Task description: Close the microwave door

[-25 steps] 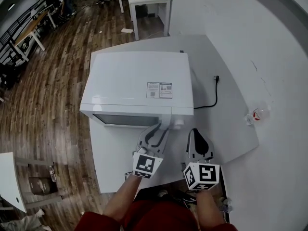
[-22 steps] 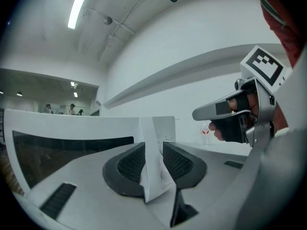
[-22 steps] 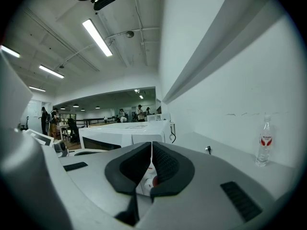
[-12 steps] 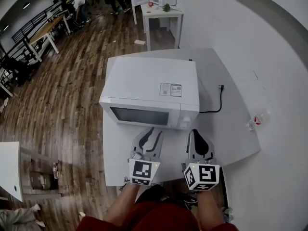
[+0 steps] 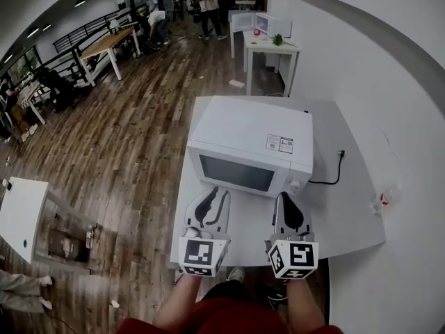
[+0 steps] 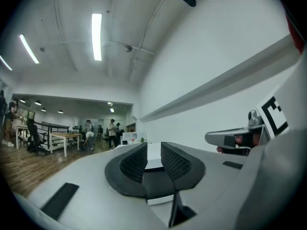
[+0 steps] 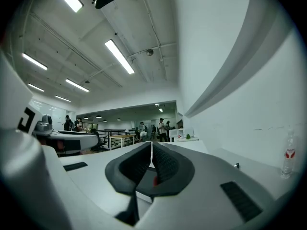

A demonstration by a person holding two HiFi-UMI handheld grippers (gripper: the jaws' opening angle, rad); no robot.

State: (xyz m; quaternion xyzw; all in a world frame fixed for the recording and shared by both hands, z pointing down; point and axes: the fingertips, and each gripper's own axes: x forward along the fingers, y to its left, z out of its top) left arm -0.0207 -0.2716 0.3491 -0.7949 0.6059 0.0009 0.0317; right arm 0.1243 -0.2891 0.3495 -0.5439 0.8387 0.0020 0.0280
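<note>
Plainly, the microwave stands shut on the white table.

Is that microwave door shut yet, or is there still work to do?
Done: the white boxy microwave has its dark-windowed door flush with the front. In hand: nothing. The left gripper, jaws apart and just closing a little, and the right gripper, jaws together, are both empty, short of the microwave. Left: nothing I can see.
</note>
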